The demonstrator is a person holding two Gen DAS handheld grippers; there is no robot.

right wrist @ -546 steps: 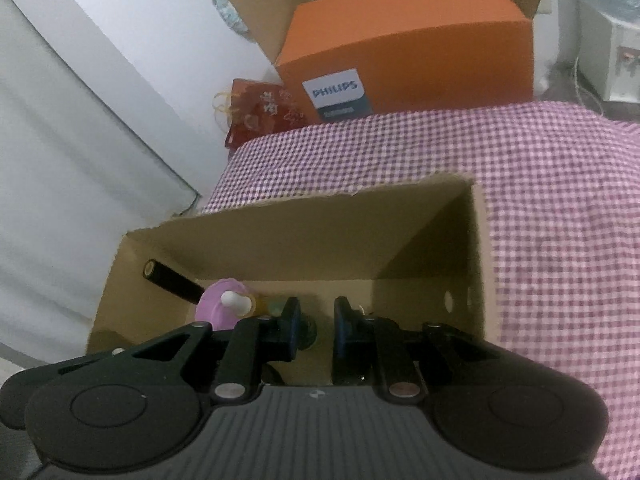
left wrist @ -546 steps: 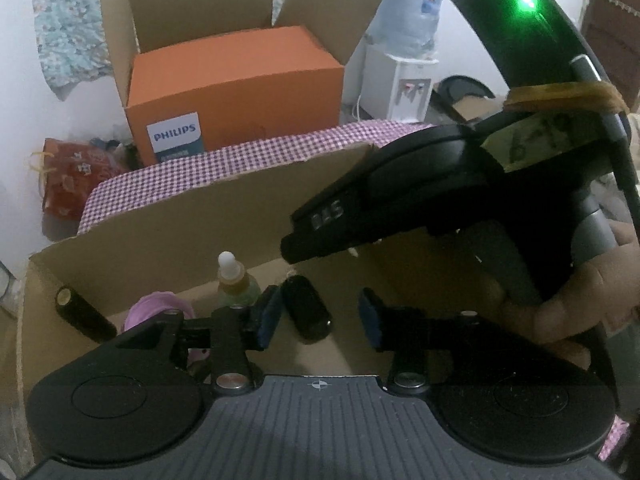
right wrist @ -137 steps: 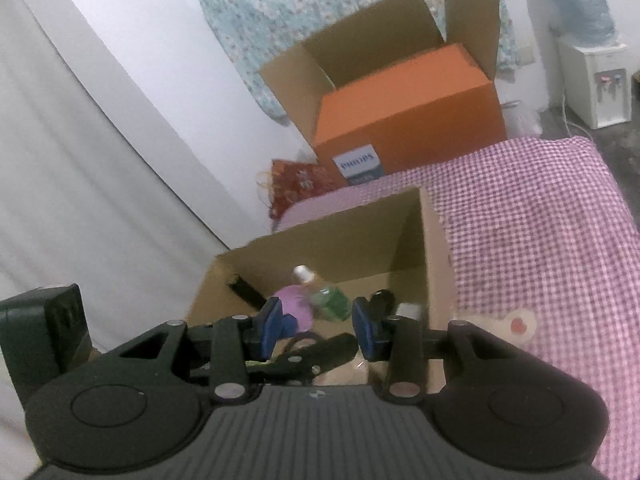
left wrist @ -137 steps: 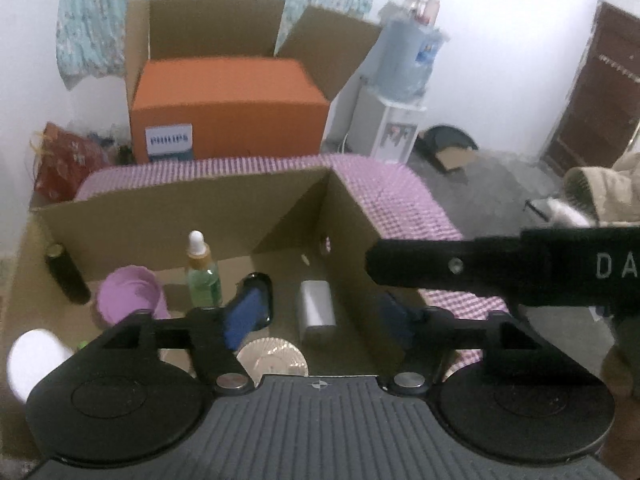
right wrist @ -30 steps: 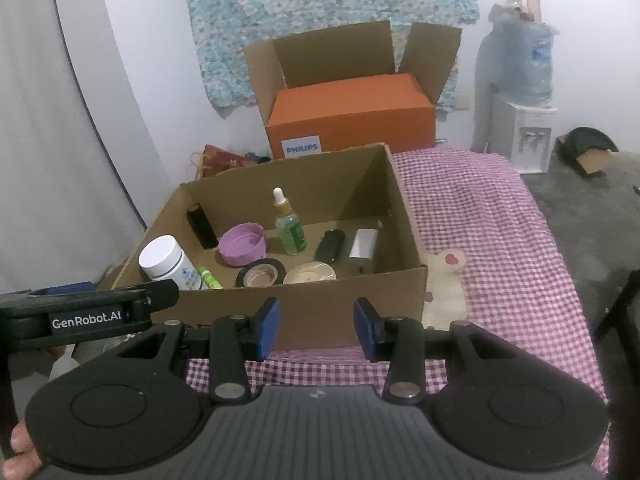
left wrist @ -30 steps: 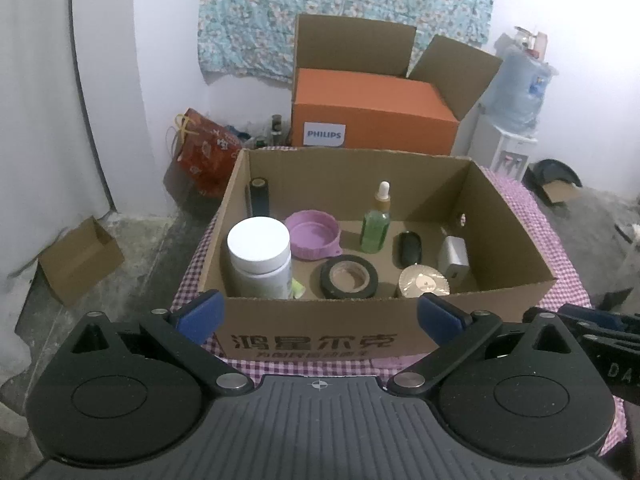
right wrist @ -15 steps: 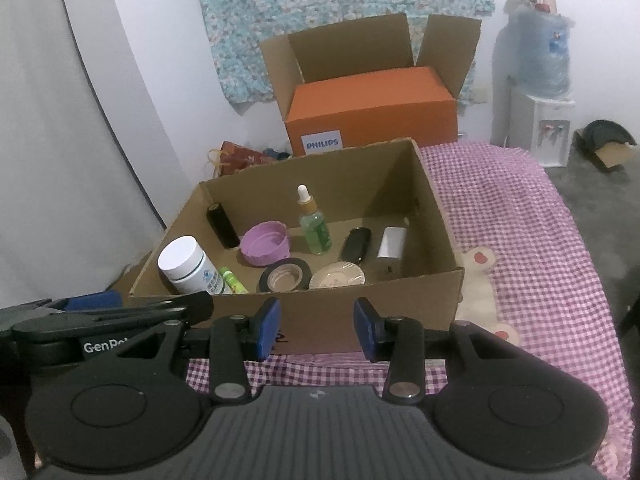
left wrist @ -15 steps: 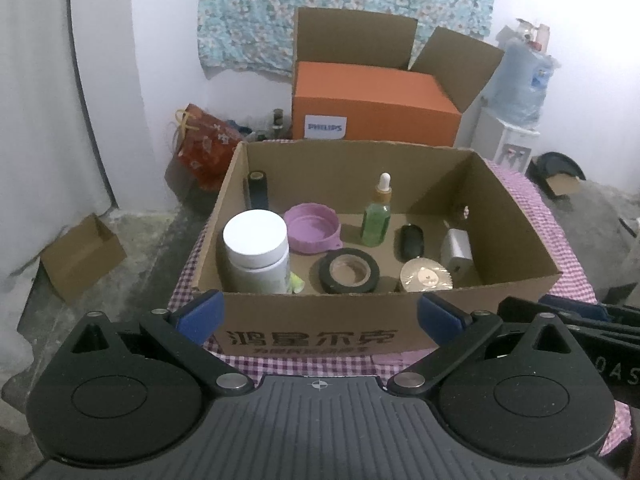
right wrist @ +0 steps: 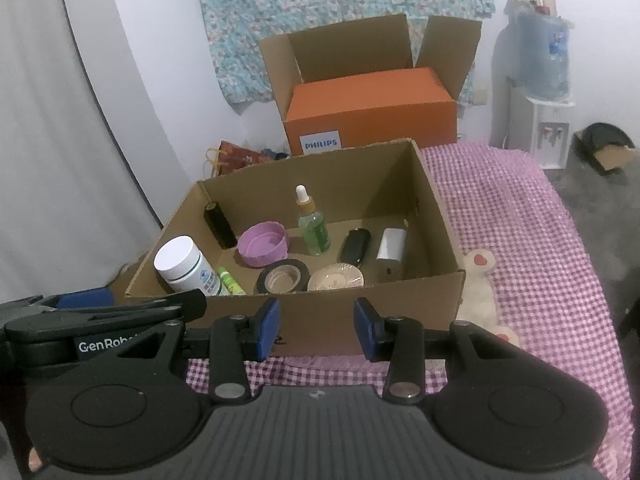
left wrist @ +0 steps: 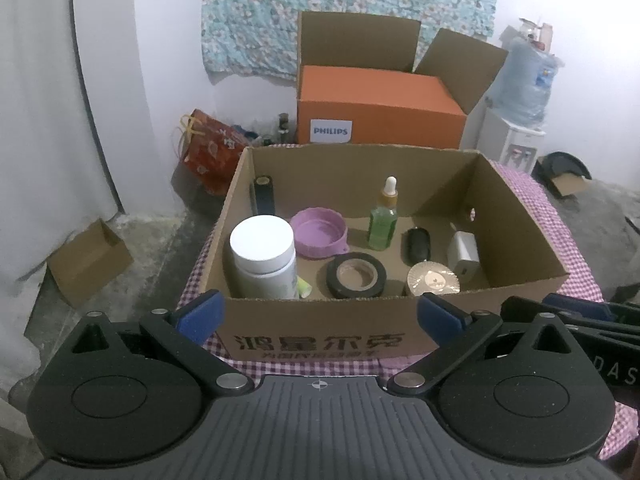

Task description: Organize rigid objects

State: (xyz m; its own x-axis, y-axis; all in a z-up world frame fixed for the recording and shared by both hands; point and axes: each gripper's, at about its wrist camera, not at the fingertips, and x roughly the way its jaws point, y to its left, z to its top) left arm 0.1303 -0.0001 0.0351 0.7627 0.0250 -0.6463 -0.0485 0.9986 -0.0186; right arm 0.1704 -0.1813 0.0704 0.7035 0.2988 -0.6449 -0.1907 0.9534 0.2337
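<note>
An open brown cardboard box [left wrist: 320, 332] sits on the pink checked bedspread [right wrist: 520, 216], holding a white-capped plastic jar [left wrist: 262, 256], lilac bowl-shaped lid [left wrist: 318, 232], black tape roll [left wrist: 355, 276], green dropper bottle [left wrist: 383, 220] and white charger block [left wrist: 463, 258]. Before it, both empty: the left tool [left wrist: 318, 314] spread wide, the right tool [right wrist: 316, 328] parted narrower.

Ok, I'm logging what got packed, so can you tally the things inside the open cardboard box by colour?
White: 2, the jar and the charger block
Black: 3, the cylinder, the tape roll and the small oval case
Purple: 1, the bowl
Green: 2, the dropper bottle and the small tube
Gold: 1, the round disc
Total: 9
</note>
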